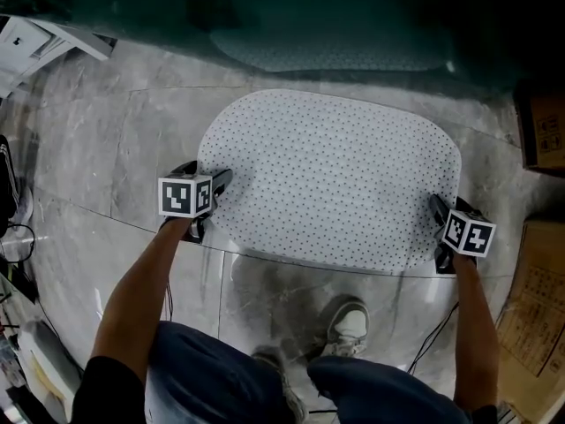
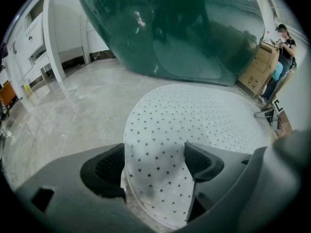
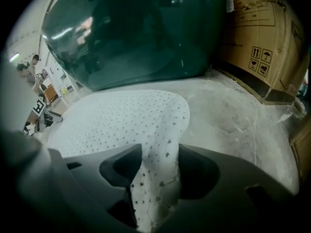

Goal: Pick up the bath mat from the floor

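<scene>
Left gripper [image 2: 154, 161] jaws closed on bunched left end of bath mat [image 1: 335, 179]. Right gripper [image 3: 160, 166] jaws pinched narrow fold at its right end. We saw mat oval, white, dotted, mostly flat on marble floor [image 1: 115, 148], just before dark green tub [image 1: 335, 16]. Long axis ran left-right, gripper to gripper. We held left forearm [image 1: 141, 290] and right forearm [image 1: 472, 325] stretched forward, grippers tilted steeply down, well apart.
</scene>
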### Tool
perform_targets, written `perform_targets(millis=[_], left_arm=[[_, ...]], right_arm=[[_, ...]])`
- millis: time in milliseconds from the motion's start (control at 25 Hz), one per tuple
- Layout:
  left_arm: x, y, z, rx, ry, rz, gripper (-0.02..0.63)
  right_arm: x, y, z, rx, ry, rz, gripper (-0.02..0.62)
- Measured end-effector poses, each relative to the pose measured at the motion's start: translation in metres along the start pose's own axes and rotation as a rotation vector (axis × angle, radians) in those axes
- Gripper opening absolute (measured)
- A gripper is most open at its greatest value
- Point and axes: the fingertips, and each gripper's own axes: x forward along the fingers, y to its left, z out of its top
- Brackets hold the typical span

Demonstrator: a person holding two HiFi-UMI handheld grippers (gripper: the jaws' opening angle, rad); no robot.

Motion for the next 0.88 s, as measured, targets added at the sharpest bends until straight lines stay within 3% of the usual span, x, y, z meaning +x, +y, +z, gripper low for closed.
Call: perform_targets(millis=[200,360,440,560,760,880], left_arm=[[0.0,-0.004,-0.001,0.01,0.002,-0.014,0.336],[0.0,-0.024,0.001,0.015,0.025,-0.1,0.16],[-0.001,-0.031,0.003,0.044,0.043,-0.11,0.112],[-0.002,-0.035,0.004,0.049,0.048,-0.124,0.073],[-0.006,-0.038,0.005,-0.055,0.021,-0.19,0.044],[-0.011,-0.042,0.01,-0.072,0.01,-0.212,0.037]], right_arm=[[0.003,0.009,-0.001,0.01,-0.001,0.013,0.172],[0.004,0.016,-0.001,0.018,-0.007,0.05,0.117],[0.004,0.022,-0.001,0.028,-0.011,0.064,0.062],[0.004,0.024,-0.001,0.035,-0.017,0.067,0.055],[0.001,0.024,0.0,0.078,-0.027,0.109,0.034],[-0.004,0.025,0.005,0.079,-0.047,0.111,0.031]])
